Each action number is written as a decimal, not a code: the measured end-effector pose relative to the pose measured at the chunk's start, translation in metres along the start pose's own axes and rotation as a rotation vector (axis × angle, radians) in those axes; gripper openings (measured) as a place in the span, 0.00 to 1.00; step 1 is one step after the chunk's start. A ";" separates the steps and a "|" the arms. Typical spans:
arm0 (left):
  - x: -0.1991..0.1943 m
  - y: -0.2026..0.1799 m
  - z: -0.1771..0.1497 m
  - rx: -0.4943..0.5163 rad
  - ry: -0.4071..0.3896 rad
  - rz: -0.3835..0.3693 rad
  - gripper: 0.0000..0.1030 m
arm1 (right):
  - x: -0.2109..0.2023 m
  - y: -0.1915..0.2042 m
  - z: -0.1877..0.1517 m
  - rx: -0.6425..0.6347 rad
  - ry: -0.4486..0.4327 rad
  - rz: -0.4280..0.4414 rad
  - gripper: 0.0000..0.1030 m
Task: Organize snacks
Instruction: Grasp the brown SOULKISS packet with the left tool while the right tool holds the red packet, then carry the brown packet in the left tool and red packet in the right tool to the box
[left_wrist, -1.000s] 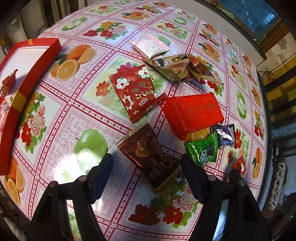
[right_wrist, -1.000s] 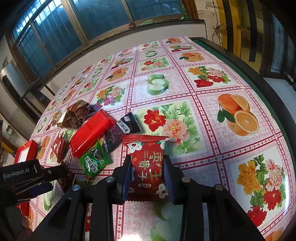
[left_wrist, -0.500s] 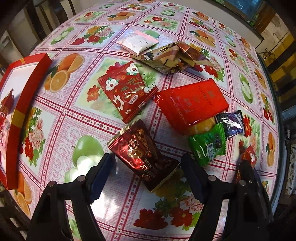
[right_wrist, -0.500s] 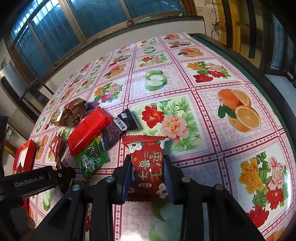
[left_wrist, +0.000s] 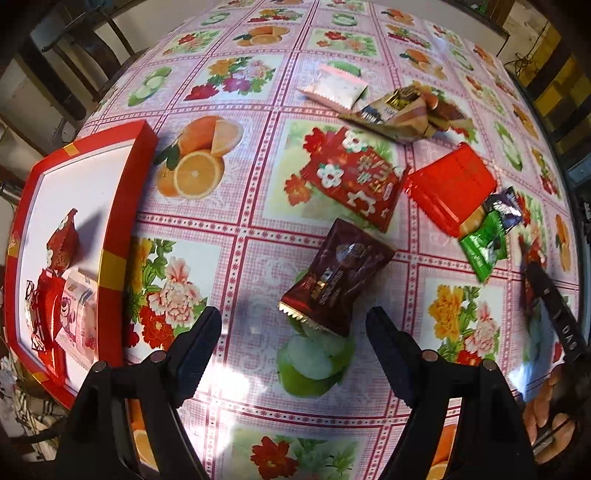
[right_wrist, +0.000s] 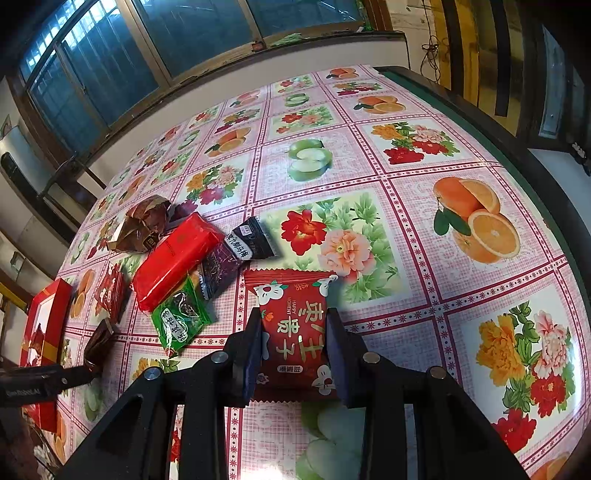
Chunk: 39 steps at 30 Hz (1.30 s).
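Observation:
My left gripper (left_wrist: 291, 317) points down at the table, its jaws opening and touching nothing. A dark brown-red snack packet (left_wrist: 340, 280) lies flat just ahead of the fingertips, between their lines. To the left stands a red box (left_wrist: 125, 221) with several packets inside. In the right wrist view my right gripper (right_wrist: 293, 339) is shut on a red flowered packet (right_wrist: 295, 325) low over the tablecloth. The left gripper's body (right_wrist: 44, 380) shows at that view's left edge, by the brown packet (right_wrist: 98, 343).
Loose snacks lie past the brown packet: another red flowered packet (left_wrist: 354, 181), a plain red pack (left_wrist: 450, 184), a green one (left_wrist: 484, 247), a dark one (left_wrist: 506, 210), a gold-brown one (left_wrist: 402, 110) and a white one (left_wrist: 336, 86). The table edge (right_wrist: 517, 147) runs along the right.
The left gripper has rolled and shifted, so the red box now fills more of its left side and the brown packet sits turned between the fingers. The right gripper and its packet have stayed put.

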<state>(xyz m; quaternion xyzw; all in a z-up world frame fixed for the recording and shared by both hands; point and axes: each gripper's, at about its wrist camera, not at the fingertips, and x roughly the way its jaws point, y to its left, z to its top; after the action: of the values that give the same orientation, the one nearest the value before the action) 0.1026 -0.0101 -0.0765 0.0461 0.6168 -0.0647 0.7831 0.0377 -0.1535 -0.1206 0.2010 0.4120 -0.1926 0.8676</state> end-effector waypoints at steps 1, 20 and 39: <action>-0.002 -0.005 0.001 0.018 -0.014 0.002 0.78 | 0.000 0.000 0.000 -0.003 -0.001 -0.002 0.34; 0.024 -0.024 0.005 0.160 -0.056 -0.028 0.54 | 0.001 -0.001 0.000 0.001 0.004 0.014 0.34; 0.016 -0.025 -0.012 0.205 -0.194 -0.038 0.32 | 0.001 0.001 -0.001 -0.014 -0.011 -0.002 0.34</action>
<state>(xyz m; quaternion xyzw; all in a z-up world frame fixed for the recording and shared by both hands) 0.0910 -0.0338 -0.0948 0.1077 0.5293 -0.1462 0.8288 0.0384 -0.1523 -0.1215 0.1935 0.4088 -0.1917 0.8711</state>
